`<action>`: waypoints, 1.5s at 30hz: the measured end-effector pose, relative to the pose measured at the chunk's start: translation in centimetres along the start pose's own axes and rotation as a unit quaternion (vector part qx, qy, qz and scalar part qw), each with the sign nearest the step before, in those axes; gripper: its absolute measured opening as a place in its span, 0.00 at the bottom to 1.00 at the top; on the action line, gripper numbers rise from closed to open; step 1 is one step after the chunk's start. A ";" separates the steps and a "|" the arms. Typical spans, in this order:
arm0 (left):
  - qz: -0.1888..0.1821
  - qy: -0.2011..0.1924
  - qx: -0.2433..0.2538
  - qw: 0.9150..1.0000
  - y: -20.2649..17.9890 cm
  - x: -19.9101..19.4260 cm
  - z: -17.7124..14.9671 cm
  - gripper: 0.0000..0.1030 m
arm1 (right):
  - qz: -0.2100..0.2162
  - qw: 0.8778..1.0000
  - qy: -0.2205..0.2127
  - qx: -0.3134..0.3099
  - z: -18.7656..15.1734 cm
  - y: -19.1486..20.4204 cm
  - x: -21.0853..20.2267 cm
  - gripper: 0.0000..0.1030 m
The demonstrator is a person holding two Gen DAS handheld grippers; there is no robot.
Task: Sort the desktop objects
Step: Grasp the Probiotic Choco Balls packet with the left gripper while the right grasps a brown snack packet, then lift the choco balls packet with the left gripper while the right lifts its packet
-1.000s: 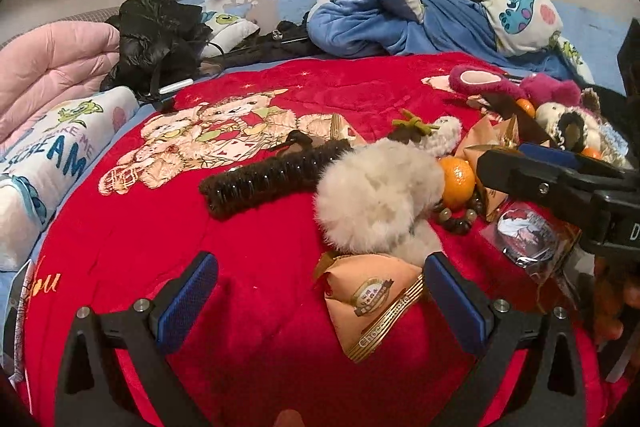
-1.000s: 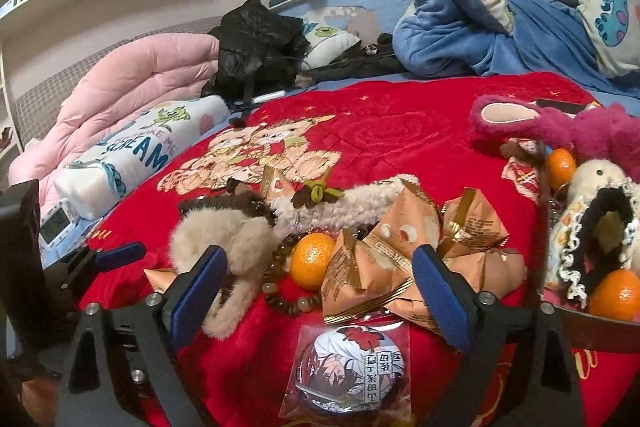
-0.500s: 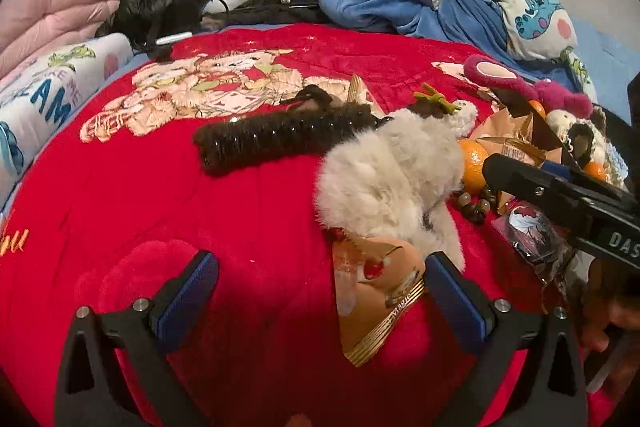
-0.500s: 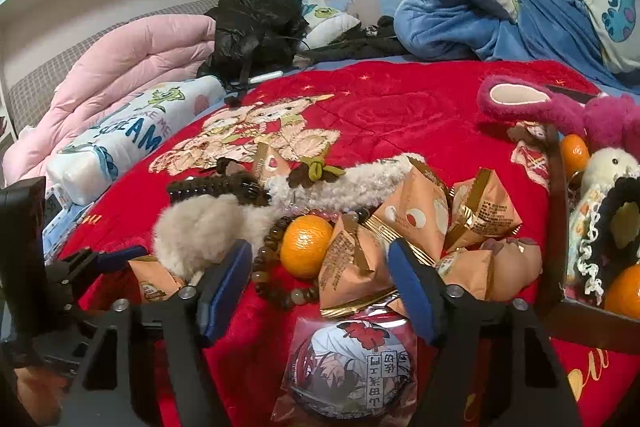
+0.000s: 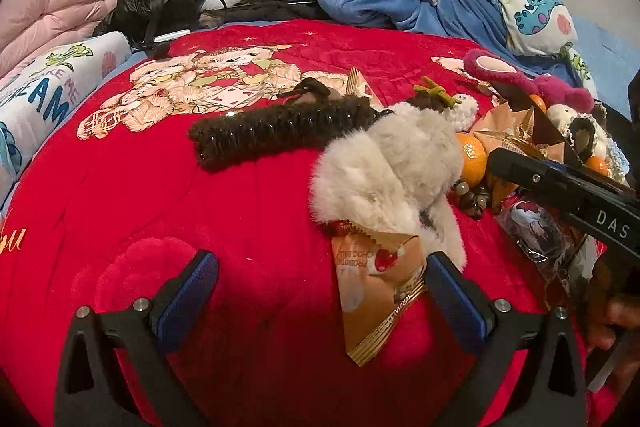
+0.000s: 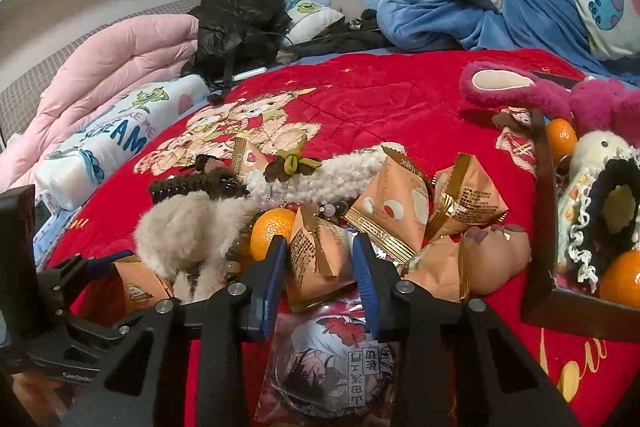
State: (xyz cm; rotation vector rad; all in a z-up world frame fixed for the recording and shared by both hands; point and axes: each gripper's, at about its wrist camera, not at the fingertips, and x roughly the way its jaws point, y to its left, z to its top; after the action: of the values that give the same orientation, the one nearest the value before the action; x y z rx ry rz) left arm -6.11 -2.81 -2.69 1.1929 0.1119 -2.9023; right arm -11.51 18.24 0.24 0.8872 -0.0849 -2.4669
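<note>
The right gripper (image 6: pixel 320 259), its jaws just closing, pinches a peach snack packet (image 6: pixel 316 263) in the pile on the red blanket (image 6: pixel 400 107); the left gripper (image 5: pixel 320 287) hangs released over another packet (image 5: pixel 380 283). The puffy wrapper could slip free, or drag the touching mandarin (image 6: pixel 270 231) along

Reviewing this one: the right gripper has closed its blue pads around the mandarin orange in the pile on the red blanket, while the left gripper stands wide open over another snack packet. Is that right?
Not quite. The right gripper has just been closing on a peach triangular snack packet, not the mandarin orange, which sits just outside its left pad. The right wrist view shows this. The left gripper does stand wide open over another snack packet on the red blanket.
</note>
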 end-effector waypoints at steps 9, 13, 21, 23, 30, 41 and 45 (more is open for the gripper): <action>-0.010 -0.030 -0.023 0.999 0.9 -1.0 -0.5 0.47 | 0.000 1.000 -0.005 0.001 -0.2 -0.1 0.0 0.30; -0.015 -0.040 -0.028 0.999 1.1 -1.2 -0.7 0.46 | -0.006 1.000 -0.010 -0.003 -0.4 0.1 -0.2 0.29; -0.028 -0.044 -0.025 0.998 1.3 -1.5 -0.8 0.46 | -0.015 1.000 -0.019 -0.009 -0.6 0.5 -0.3 0.29; -0.028 -0.042 -0.026 0.998 1.3 -1.5 -0.8 0.46 | -0.014 1.000 -0.021 -0.007 -0.7 0.4 -0.4 0.29; -0.019 -0.033 -0.019 0.999 1.1 -1.2 -0.7 0.46 | -0.013 1.000 -0.026 0.000 -0.7 0.2 -0.7 0.29; -0.020 -0.041 -0.020 0.999 1.3 -1.5 -0.8 0.46 | -0.002 1.000 -0.028 0.009 -0.4 -0.2 -1.1 0.29; -0.023 -0.041 -0.024 0.999 1.4 -1.5 -0.8 0.46 | -0.009 0.999 -0.036 0.018 -0.5 -0.3 -1.6 0.29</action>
State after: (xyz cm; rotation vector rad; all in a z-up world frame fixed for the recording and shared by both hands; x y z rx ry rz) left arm -4.47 -4.18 -2.27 1.0762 0.2094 -2.9650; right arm -10.27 19.39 0.73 0.8166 -0.1483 -2.5224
